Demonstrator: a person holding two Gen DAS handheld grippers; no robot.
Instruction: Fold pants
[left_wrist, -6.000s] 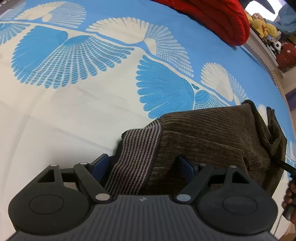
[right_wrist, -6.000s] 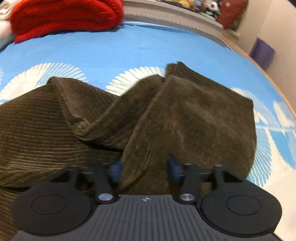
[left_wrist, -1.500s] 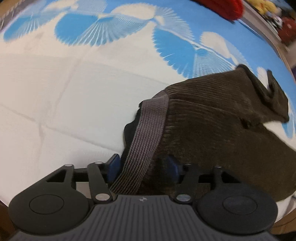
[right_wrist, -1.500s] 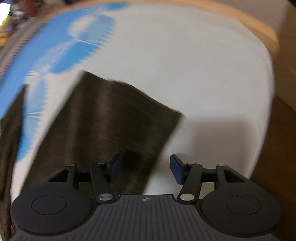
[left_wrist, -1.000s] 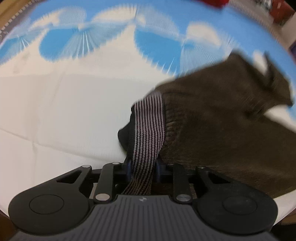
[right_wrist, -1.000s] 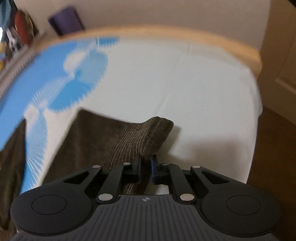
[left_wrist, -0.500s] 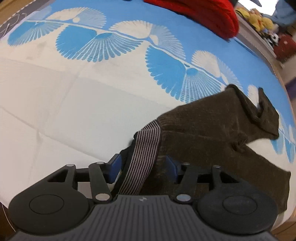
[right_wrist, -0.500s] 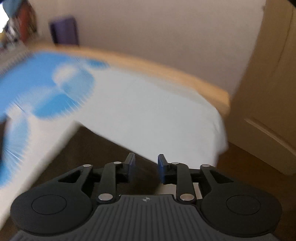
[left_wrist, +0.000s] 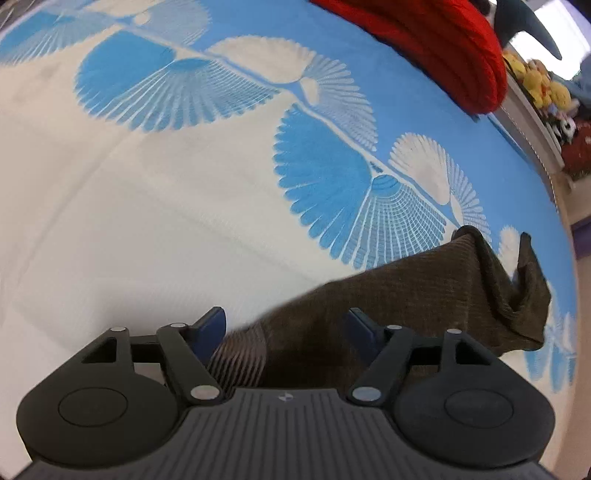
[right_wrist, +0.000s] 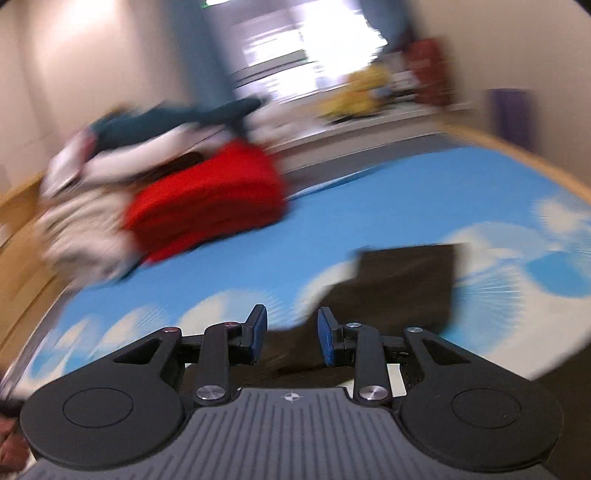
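We see even, soft indoor light, with a blown-out window (right_wrist: 275, 48) as its brightest source in the right wrist view, which is heavily motion-blurred, whereas the left wrist view stays mostly sharp, blurring only near the lens and bowing strongly toward its dark fisheye corners.

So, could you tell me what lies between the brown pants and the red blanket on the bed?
In the left wrist view, only bare bedspread with its blue and white fan pattern lies between the brown pants and the red blanket.
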